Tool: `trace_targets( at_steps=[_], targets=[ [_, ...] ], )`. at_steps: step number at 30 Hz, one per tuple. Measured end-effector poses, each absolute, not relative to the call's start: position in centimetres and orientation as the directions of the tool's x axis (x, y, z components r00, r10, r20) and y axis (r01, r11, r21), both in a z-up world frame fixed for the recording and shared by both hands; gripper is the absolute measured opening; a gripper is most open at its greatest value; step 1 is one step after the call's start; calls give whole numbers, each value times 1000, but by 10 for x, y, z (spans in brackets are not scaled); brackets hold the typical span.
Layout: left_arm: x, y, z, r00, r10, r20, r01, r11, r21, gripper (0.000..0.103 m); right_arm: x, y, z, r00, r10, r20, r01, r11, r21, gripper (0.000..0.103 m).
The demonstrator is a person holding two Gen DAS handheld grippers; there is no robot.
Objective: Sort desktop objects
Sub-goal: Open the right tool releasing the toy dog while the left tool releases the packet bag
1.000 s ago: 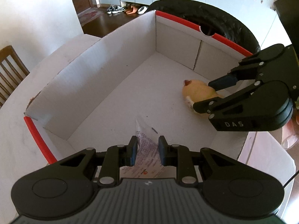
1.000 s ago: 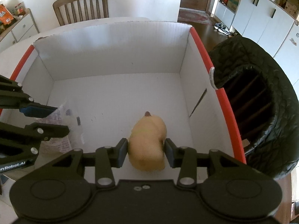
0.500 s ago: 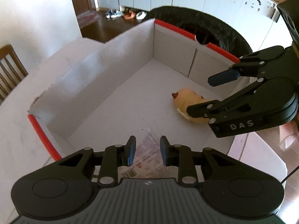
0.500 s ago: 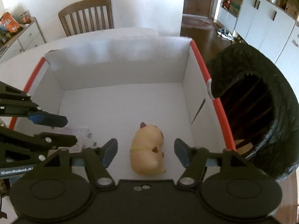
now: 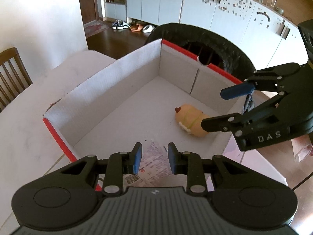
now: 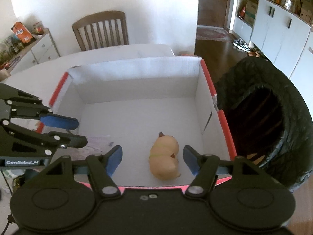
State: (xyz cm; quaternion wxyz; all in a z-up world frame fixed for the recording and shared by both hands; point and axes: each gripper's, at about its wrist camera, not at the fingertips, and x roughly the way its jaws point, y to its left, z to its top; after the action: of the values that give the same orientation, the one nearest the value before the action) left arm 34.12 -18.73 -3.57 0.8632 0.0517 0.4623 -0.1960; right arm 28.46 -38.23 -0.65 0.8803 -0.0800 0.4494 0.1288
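Holding one toy [image 6: 164,155] and one packet [image 5: 156,162], box [image 5: 121,82].

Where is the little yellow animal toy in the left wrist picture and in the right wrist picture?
Left wrist view: the yellow animal toy lies on the box floor at right of centre, partly behind the right gripper.
Right wrist view: the toy lies low and centre-right, between the open right gripper's fingers, touching neither.
Shared landmark: the white cardboard box with red edges, beside the black bin.
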Motion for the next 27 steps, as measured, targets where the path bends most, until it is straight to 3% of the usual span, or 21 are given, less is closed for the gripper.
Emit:
trace_targets(
  at_steps=[3, 4, 5, 6, 7, 14, 23, 27],
  targets=[
    [335, -186, -29, 514, -311, -800, 387, 916, -107, 28, 275, -379, 0, 580, 168, -797, -325, 945, -37, 71],
    [334, -185, -28, 517, -313, -797, 385, 916, -110, 34, 272, -378, 2, 585, 172, -792, -331, 943, -39, 72],
    [332, -185, -27, 523, -312, -793, 384, 917, -108, 42, 269, -378, 5, 590, 177, -788, -336, 941, -40, 73],
    [330, -185, -26, 533, -310, -787, 385, 917, -100, 65, 267, -378, 7, 595, 183, -783, -341, 939, -39, 73],
    [327, -186, -24, 543, -308, -781, 386, 918, -93, 74, 264, -378, 9, 600, 189, -778, -346, 937, -39, 73],
    [313, -187, -17, 560, -311, -768, 393, 916, -84, 75, 242, -382, 19, 636, 205, -744, -355, 934, -46, 82],
    [294, -189, -13, 571, -328, -753, 396, 913, -98, 88, 218, -384, 20, 649, 224, -727, -355, 934, -29, 87],
    [283, -187, -12, 579, -327, -747, 395, 914, -94, 98, 205, -384, 22, 662, 227, -714, -342, 940, -18, 88]
  ],
)
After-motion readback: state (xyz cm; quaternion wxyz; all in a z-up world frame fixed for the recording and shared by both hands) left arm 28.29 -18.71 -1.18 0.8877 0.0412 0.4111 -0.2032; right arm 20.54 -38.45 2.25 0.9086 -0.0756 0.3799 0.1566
